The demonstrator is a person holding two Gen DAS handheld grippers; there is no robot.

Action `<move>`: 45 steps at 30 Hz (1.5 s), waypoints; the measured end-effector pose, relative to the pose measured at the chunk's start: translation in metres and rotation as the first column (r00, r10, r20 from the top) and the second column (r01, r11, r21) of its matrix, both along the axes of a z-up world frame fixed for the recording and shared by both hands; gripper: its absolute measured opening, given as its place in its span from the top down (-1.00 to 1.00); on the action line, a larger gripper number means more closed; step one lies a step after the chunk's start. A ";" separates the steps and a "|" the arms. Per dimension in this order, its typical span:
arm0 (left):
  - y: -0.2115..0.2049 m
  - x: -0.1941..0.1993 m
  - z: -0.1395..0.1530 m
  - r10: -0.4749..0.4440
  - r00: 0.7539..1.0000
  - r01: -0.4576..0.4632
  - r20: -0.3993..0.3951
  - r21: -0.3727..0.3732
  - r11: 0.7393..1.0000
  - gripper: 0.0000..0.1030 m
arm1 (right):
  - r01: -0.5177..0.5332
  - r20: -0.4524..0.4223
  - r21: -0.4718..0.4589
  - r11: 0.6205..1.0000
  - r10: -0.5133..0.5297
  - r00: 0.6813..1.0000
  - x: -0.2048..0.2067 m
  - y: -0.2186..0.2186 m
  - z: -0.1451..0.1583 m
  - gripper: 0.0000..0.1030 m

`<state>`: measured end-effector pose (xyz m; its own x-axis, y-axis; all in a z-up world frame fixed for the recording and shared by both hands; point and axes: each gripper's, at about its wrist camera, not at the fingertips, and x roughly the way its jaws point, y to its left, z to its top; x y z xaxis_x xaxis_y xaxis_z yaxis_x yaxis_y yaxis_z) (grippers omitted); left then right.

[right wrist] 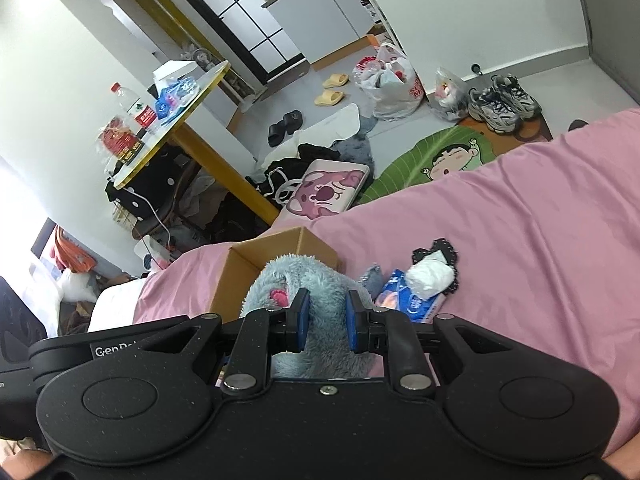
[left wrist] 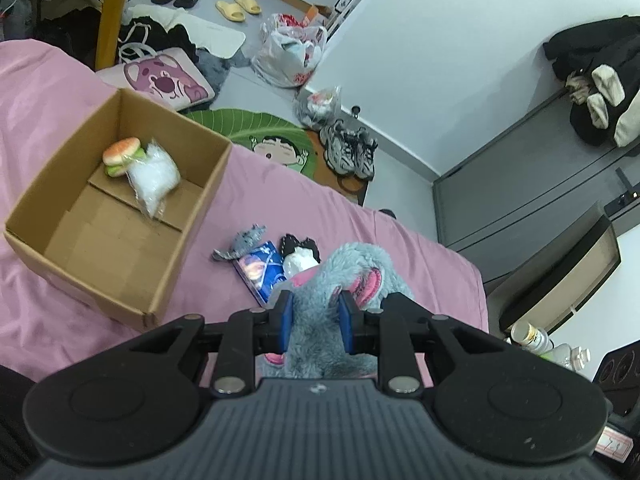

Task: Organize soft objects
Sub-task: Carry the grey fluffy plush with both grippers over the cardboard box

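the only lettering that reads clearly is "gen", followed by letters cut off behind a black link, printed in white on the black arm of the other gripper at the lower left edge of the right wrist view. the red label on the clear bottle standing on the round table carries white print too small to read.

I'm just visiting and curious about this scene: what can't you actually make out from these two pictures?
- Grey plush toy: left wrist view, its lower body sits behind the left gripper; what animal it is stays unclear.
- Cardboard box: right wrist view, the toy blocks its inside.
- Blue packet: left wrist view, print too small to read.
- White bag in the box: contents unclear.
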<state>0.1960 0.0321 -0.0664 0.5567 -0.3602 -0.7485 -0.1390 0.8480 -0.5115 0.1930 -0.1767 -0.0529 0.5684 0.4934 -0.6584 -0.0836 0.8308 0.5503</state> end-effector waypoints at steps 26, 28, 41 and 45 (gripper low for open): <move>0.130 -0.007 -0.001 0.113 0.992 -0.110 0.056 -0.047 0.993 0.56 | -0.119 0.056 -0.026 0.993 0.120 0.991 0.022 0.124 0.006 0.64; 0.137 -0.004 -0.002 0.120 0.991 -0.118 0.055 -0.044 0.992 0.56 | -0.122 0.048 -0.021 0.992 0.123 0.991 0.026 0.131 0.002 0.64; 0.173 0.026 -0.037 0.163 0.987 -0.163 -0.005 -0.020 0.986 0.56 | -0.135 -0.067 0.027 0.990 0.137 0.988 0.062 0.157 -0.048 0.63; 0.176 0.040 -0.052 0.168 0.985 -0.168 -0.039 -0.001 0.986 0.56 | -0.142 -0.102 0.033 0.989 0.145 0.984 0.073 0.160 -0.062 0.59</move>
